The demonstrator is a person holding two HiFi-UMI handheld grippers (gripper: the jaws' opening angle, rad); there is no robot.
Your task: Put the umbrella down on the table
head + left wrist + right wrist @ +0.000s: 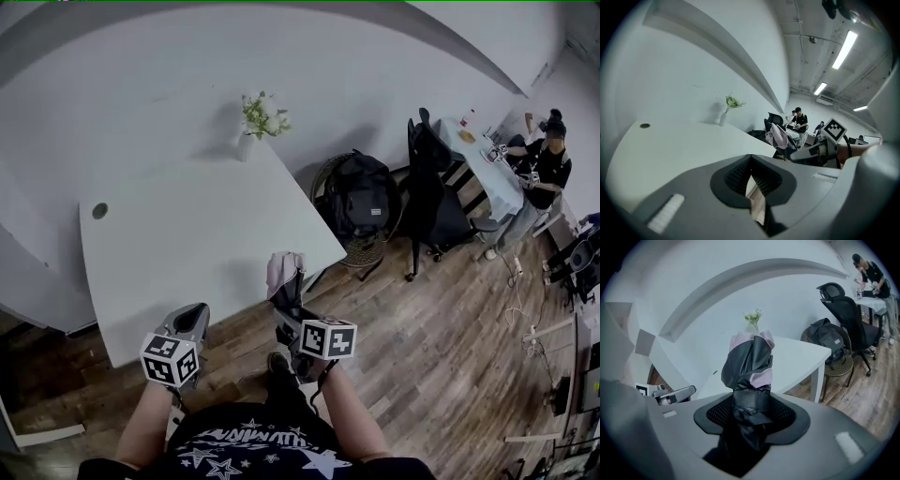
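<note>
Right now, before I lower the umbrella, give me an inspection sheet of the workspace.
Surface: white table, mostly bare, with one round cable hole near its left end.
Job's things: folded umbrella, black and pink, held upright near the table's near right corner, not yet set down.
Clutter: vase of flowers at the far edge.
Grippers: right gripper shut on the umbrella; left gripper shut, nothing between its jaws.
Cables: white cable on the wood floor, far right, away from the table.
Surroundings: backpack on a wicker seat, black office chair, a person at another table.
</note>
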